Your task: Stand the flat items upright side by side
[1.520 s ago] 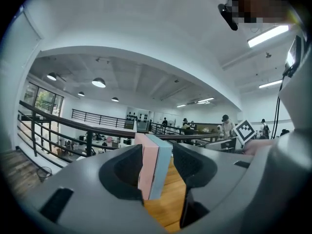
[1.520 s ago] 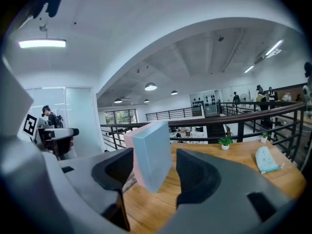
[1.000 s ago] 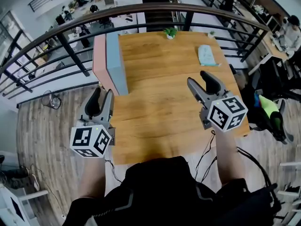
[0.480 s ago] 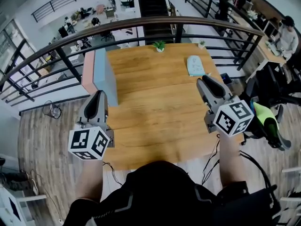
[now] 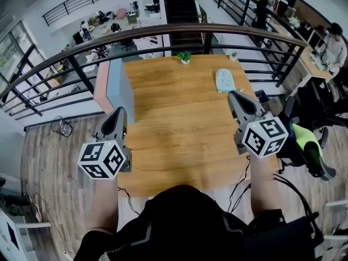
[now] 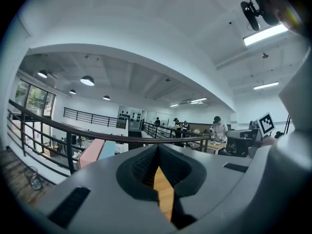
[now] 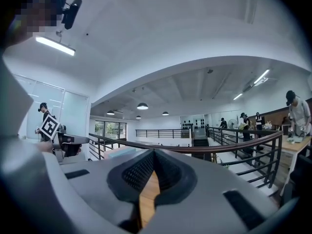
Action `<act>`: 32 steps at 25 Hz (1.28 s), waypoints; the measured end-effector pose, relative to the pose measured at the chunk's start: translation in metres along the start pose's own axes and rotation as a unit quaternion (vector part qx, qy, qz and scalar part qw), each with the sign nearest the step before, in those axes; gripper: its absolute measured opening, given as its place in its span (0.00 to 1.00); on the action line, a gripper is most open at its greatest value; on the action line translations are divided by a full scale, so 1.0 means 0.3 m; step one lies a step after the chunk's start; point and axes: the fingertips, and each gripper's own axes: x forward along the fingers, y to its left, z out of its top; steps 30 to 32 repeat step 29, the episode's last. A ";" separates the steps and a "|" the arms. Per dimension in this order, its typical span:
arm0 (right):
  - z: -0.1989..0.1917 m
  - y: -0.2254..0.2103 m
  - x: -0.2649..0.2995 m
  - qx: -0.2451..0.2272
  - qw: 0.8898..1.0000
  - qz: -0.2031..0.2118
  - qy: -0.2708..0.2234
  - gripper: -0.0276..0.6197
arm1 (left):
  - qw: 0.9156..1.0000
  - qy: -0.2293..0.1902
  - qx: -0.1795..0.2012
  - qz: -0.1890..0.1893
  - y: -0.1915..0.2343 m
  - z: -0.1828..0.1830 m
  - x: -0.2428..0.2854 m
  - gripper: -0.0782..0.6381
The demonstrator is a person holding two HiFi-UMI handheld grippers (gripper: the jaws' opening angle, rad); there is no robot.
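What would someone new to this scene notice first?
Two tall flat slabs, the pink slab and the blue slab, stand upright side by side at the left edge of the wooden table. Closer in, the left tool and right tool are held over the table's sides, both shut and empty, each carrying a black-and-white marker cube.

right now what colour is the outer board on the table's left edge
Pink board, clearest in the head view.
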 end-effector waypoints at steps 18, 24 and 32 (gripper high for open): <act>0.037 0.048 0.055 -0.027 1.000 0.016 -0.003 0.07 | 0.996 -0.031 0.052 0.064 0.035 0.080 -0.076 0.15; 0.047 0.057 0.066 -0.032 0.999 0.012 -0.007 0.07 | 0.997 -0.040 0.046 0.047 0.033 0.092 -0.089 0.15; 0.056 0.065 0.084 -0.038 0.999 -0.001 -0.009 0.07 | 0.996 -0.053 0.049 0.055 0.047 0.103 -0.102 0.15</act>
